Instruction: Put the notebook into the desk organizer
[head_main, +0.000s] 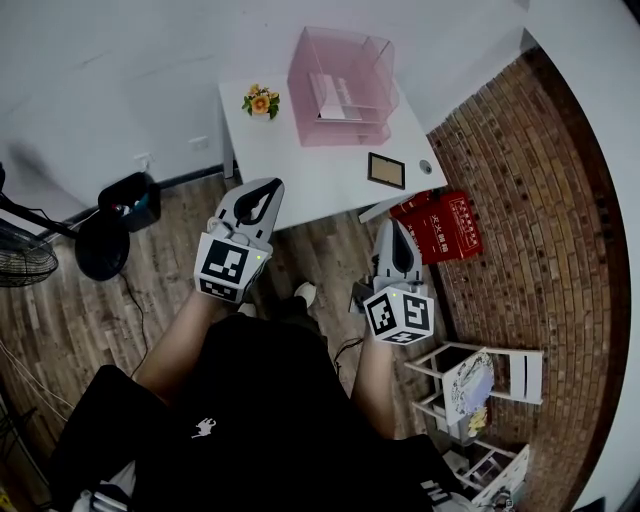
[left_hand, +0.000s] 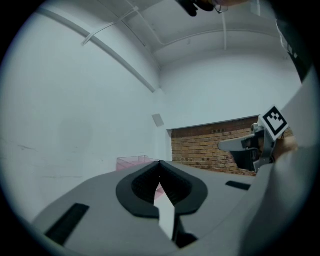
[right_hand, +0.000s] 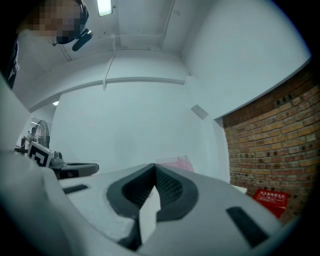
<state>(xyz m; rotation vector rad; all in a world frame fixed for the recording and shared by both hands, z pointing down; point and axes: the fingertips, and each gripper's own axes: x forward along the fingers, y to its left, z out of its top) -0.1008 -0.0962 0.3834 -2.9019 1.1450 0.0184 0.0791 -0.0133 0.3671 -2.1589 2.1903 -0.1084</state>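
A wood-plank floor (head_main: 150, 290) runs between white walls and a brick wall (head_main: 540, 200) on the right. A white table (head_main: 320, 170) stands at the far side. On its far part sits the pink see-through desk organizer (head_main: 302, 85), with something white on its shelves. The notebook (head_main: 386, 170) lies flat by the table's near right edge, apart from the organizer. The left gripper (head_main: 270, 186) and right gripper (head_main: 391, 224) hover nearer than the table, with their jaws closed on nothing.

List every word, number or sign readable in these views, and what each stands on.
Red box: white characters, too blurred to read.
Left gripper and right gripper: square coded markers on their cubes, no words.
Black shirt: small white emblem, no letters.
Notebook, pink organizer: nothing readable.
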